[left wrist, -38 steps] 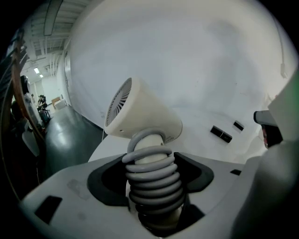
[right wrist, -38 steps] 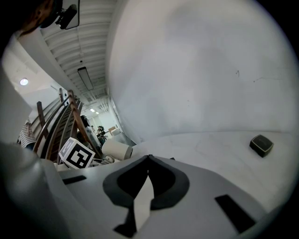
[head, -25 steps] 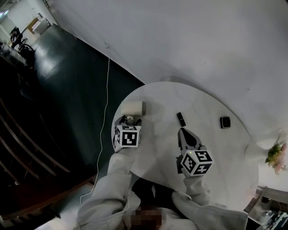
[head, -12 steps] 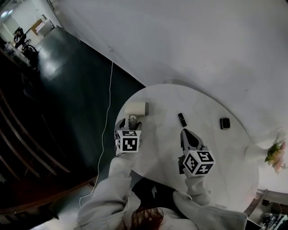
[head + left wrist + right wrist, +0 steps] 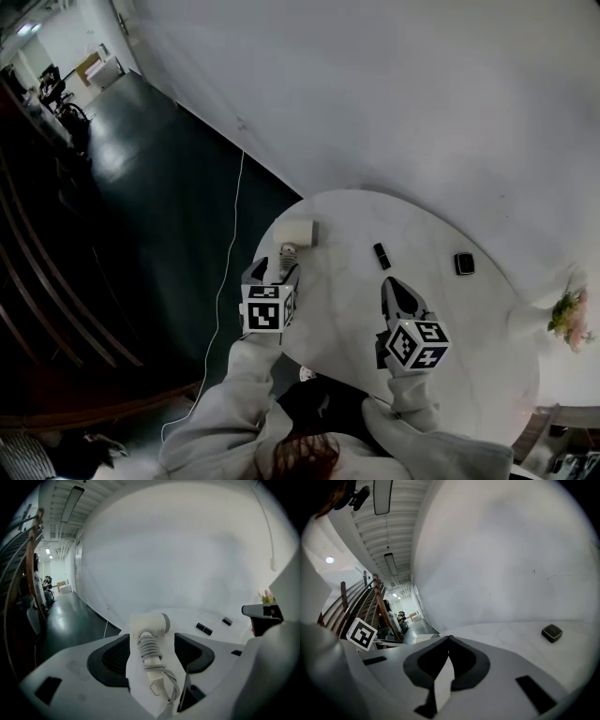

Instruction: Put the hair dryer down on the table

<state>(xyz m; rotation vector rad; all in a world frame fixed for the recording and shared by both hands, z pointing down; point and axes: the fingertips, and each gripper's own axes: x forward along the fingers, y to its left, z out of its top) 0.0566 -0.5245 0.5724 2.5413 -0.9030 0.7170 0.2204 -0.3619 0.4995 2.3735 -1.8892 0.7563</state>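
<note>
Nearest, at the near rim of the round white table (image 5: 473,342): two pale sleeves (image 5: 234,412), each ending in tongs. On the left, by the table's left edge, left tongs (image 5: 273,274) with jaws spread wide, pinching nothing. Between those jaws, flat on the table, the white hair dryer (image 5: 149,630): handle toward the tongs, grey cord wound round the handle, a loose loop of cord at the near end, barrel lying crosswise at the far end, bare tabletop on both sides between handle and jaw pads. To the right, well apart, right tongs (image 5: 388,285) with jaw tips pressed together, empty, pointing far over the table. Just beyond their tips, a small black oblong thing (image 5: 382,255); farther right, a small black square box (image 5: 465,263). At the table's right edge, a bunch of flowers (image 5: 569,319). Left of the table, dark glossy floor (image 5: 159,187) with a thin white cable (image 5: 228,253) across it. Farthest, a plain white wall (image 5: 394,84).
</note>
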